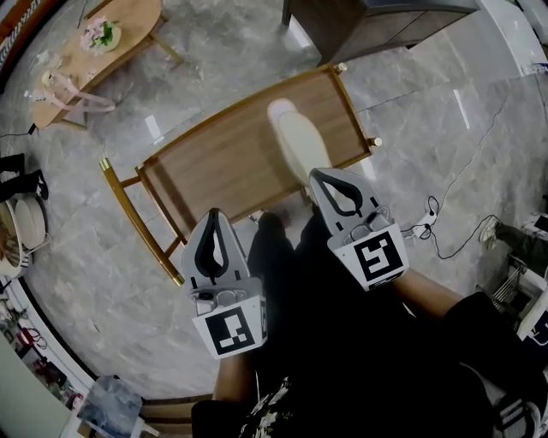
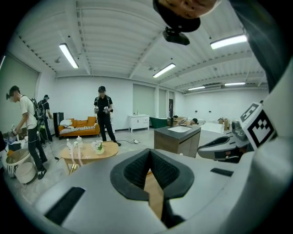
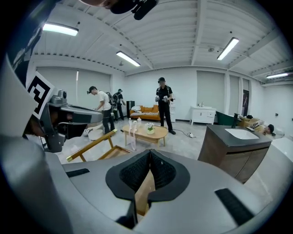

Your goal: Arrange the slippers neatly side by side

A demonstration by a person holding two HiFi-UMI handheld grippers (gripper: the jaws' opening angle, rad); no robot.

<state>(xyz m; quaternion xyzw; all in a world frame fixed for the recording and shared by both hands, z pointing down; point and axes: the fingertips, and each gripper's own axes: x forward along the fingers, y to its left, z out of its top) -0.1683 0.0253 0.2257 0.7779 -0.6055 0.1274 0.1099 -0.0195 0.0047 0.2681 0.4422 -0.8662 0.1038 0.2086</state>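
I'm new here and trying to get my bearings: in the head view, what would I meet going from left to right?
Oval wooden table → left hand-held gripper → cream slipper → right hand-held gripper → cables on the floor.

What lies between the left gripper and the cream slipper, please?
In the head view, only bare wooden table top lies between the left gripper and the slipper.

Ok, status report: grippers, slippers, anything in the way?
Both shut, empty: left gripper, right gripper. One cream slipper lies on the wooden shelf, just beyond the right gripper; no second slipper seen. No obstruction seen.
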